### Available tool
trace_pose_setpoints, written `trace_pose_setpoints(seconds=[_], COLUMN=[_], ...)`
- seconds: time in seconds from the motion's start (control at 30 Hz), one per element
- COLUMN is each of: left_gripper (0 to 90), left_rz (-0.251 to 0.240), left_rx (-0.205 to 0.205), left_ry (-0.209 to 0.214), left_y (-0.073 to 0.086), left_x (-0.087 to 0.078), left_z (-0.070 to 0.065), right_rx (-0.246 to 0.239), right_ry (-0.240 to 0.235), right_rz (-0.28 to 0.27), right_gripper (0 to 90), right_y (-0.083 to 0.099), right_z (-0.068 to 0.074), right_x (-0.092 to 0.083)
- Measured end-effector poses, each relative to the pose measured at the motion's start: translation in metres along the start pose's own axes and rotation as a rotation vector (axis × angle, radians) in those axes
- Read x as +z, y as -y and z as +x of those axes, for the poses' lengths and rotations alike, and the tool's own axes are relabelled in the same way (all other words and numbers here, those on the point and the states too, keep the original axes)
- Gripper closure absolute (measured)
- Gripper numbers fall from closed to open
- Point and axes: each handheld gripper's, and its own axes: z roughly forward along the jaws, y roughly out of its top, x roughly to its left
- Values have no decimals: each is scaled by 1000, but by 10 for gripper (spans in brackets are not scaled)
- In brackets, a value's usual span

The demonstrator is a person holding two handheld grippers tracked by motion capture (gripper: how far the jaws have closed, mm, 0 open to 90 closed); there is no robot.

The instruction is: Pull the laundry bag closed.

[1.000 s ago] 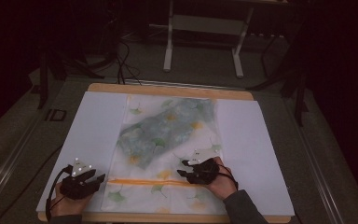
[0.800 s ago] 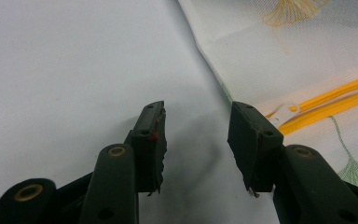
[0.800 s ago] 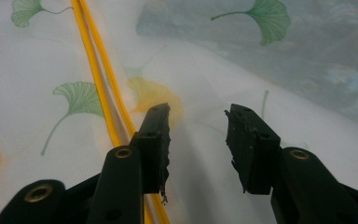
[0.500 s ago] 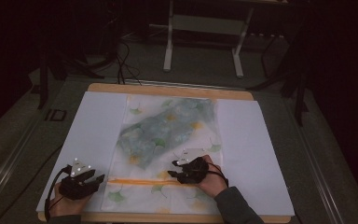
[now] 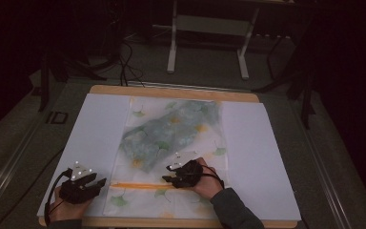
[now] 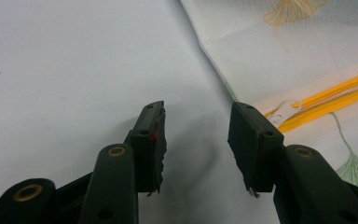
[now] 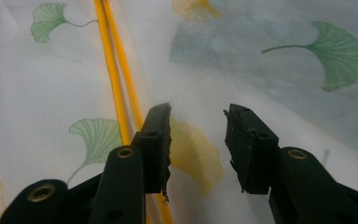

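While both claws stand spread and grip nothing, your left claw [image 6: 196, 140] sits on the white desk [image 5: 100, 124] beside the mesh zip bag [image 5: 171, 143], near its zipper pull [image 6: 284, 109]. Your right claw [image 7: 196, 140], its jaws just narrowing slightly, hovers over the bag beside the yellow zipper [image 7: 114, 70]. Pin the fabric with 1 claw, then pinch the pull squarely.

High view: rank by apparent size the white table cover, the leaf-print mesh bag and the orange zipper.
1. White table cover
2. Leaf-print mesh bag, lying on it
3. Orange zipper, a thin line across the bag
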Motion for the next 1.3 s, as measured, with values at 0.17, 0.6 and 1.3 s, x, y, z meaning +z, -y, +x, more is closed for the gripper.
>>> trace_pose_setpoints(seconds=[0.17, 0.6, 1.3], left_gripper=[561, 561, 561], left_rz=[1, 2, 5], left_rx=[-1, -1, 5], left_ry=[2, 2, 9], left_y=[0, 0, -1], left_x=[0, 0, 0], left_z=[1, 2, 1], right_rx=[-5, -23, -47], right_ry=[-9, -33, -74], right_rz=[1, -6, -12], right_gripper=[601, 602, 618], right_y=[-6, -22, -38], right_z=[2, 7, 17], right_x=[5, 19, 39])
